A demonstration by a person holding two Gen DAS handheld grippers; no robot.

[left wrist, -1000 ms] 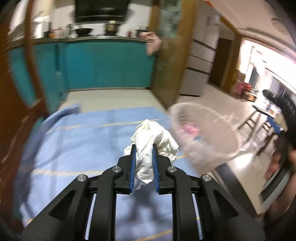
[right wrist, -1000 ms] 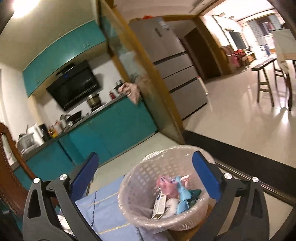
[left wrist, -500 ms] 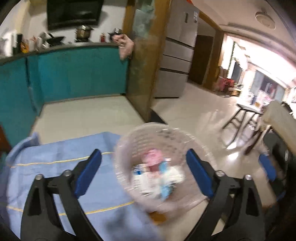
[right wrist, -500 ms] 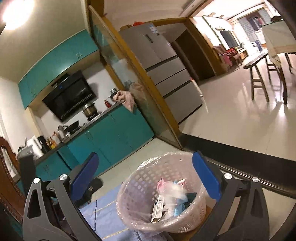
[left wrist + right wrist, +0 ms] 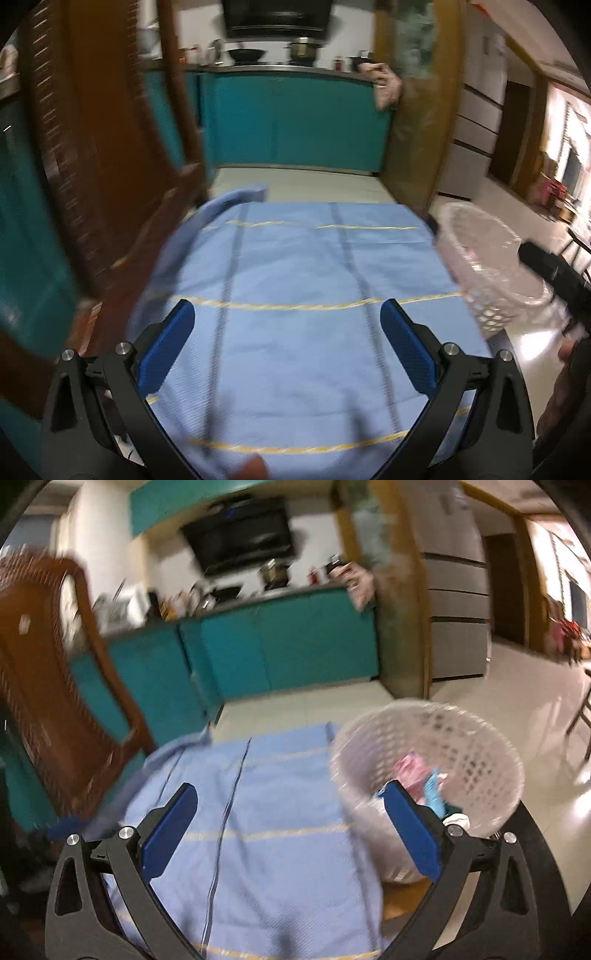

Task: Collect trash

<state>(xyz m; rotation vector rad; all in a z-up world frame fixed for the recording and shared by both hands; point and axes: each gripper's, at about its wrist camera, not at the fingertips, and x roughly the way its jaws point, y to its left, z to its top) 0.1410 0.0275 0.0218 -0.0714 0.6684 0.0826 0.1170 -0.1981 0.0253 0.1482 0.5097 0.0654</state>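
I take the basket (image 5: 428,775) as my landmark. Largest first: the bench under its blue cloth (image 5: 314,295) spreads to the basket's left, and from both wrist views its surface looks bare; I see no loose trash left on it, though blur hides the near edge. A brown chair (image 5: 55,686) stands on the far side of the cloth from the basket, crowding that edge. Teal cabinets sit beyond the basket, across open floor.

The basket itself stands upright at the cloth's right edge, partly off it. The trash is inside it: a pink packet (image 5: 410,771), something light blue (image 5: 434,790) and a white wad low by the near wall, which I cannot make out clearly.

My left hand-held gripper (image 5: 291,347) is released, jaws wide, nothing between them, hanging over the middle of the cloth with the basket off to its right. My right hand-held gripper (image 5: 291,823) is likewise spread and empty, its right jaw overlapping the basket's near rim in view, so the right is clearly the nearer one.

I judge the collecting about finished. Any next move has free room over the cloth; I'd mind the chair on the left and avoid nudging the basket off its edge.
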